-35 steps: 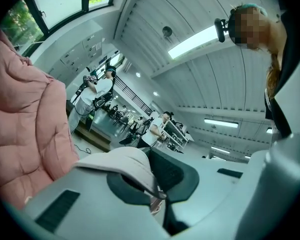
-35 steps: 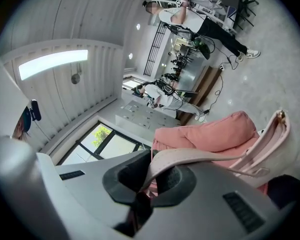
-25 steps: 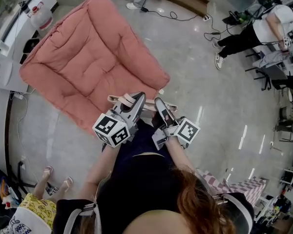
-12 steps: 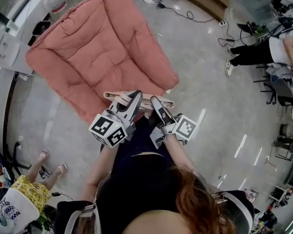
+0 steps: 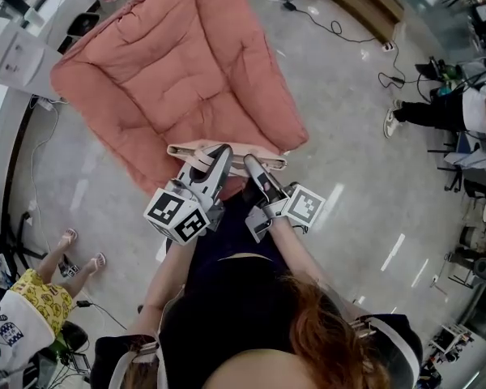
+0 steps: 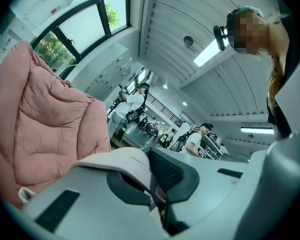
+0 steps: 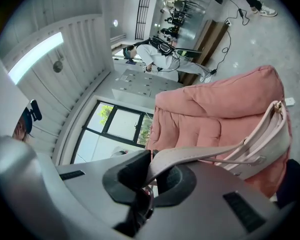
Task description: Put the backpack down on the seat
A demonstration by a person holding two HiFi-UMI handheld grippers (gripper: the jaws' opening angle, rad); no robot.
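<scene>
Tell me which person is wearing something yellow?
The person at the head view's lower left, standing in sandals. The other bystander, at the right, wears white and black.

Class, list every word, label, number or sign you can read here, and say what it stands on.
None can be read.
On the left gripper and right gripper: black-and-white square markers only, no letters.
On the white printed cloth, head view's lower left: print too small to read.
</scene>
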